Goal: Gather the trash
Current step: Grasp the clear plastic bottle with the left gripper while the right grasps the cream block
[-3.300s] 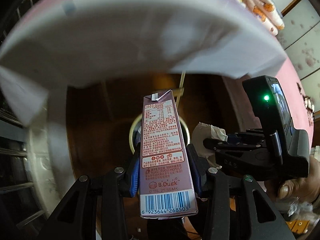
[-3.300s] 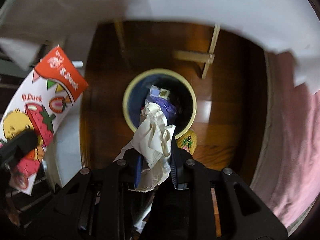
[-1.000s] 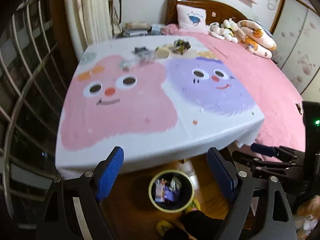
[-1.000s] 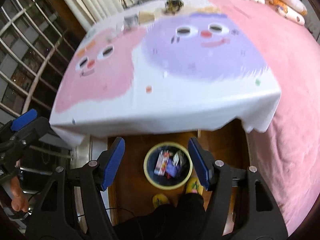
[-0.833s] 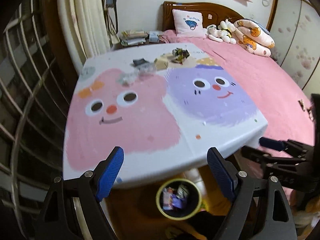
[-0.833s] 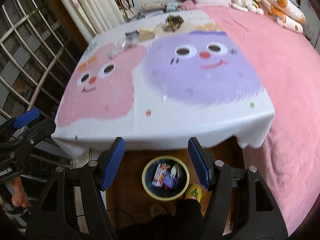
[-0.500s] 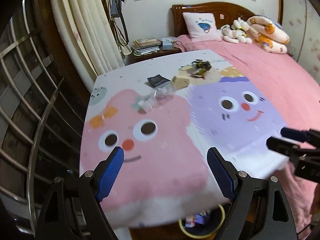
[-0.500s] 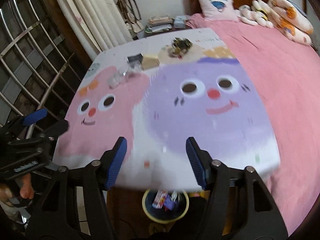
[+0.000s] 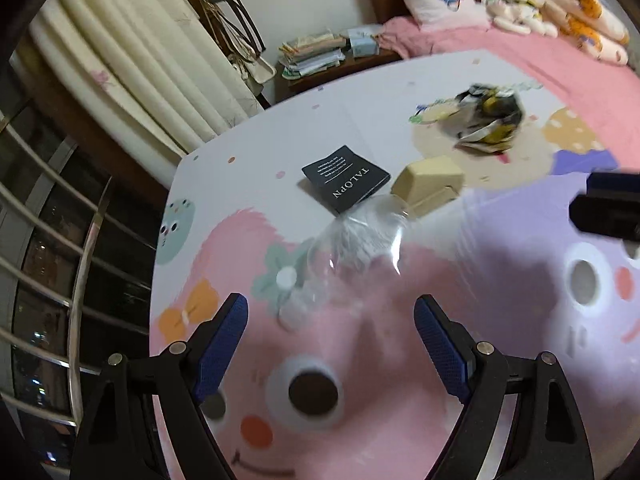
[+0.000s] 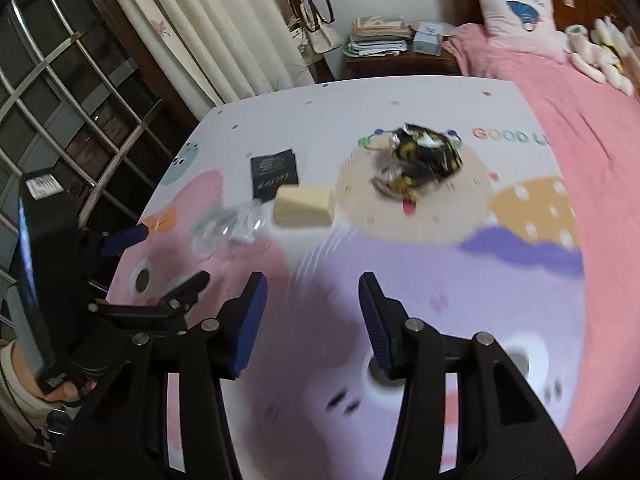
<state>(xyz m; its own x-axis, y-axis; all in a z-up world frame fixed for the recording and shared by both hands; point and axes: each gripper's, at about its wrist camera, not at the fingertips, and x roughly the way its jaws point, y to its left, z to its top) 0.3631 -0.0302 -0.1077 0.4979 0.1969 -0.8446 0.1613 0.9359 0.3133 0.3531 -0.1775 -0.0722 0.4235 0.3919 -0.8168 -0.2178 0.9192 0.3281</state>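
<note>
Trash lies on the cartoon tablecloth point(image 9: 400, 420): a crushed clear plastic bottle point(image 9: 340, 256) with a white cap, a black packet point(image 9: 346, 178), a tan box point(image 9: 428, 184) and a crumpled black-and-yellow wrapper point(image 9: 488, 118). My left gripper point(image 9: 330, 344) is open and empty, just short of the bottle. My right gripper point(image 10: 310, 316) is open and empty over the purple face, with the box point(image 10: 304, 206), the wrapper point(image 10: 420, 156), the bottle point(image 10: 230, 228) and the packet point(image 10: 274, 174) beyond it. The left gripper shows at the left of the right wrist view point(image 10: 156, 256).
A pink bed point(image 10: 592, 128) with a pillow and stuffed toys lies right of the table. A nightstand with stacked papers point(image 10: 380, 40) stands behind it. Cream curtains point(image 9: 140, 60) and a metal window grille point(image 9: 48, 240) are on the left.
Both grippers let go of the milk carton and the tissue over the bin, then rose above the table and moved forward over the cloth toward the trash at the far side.
</note>
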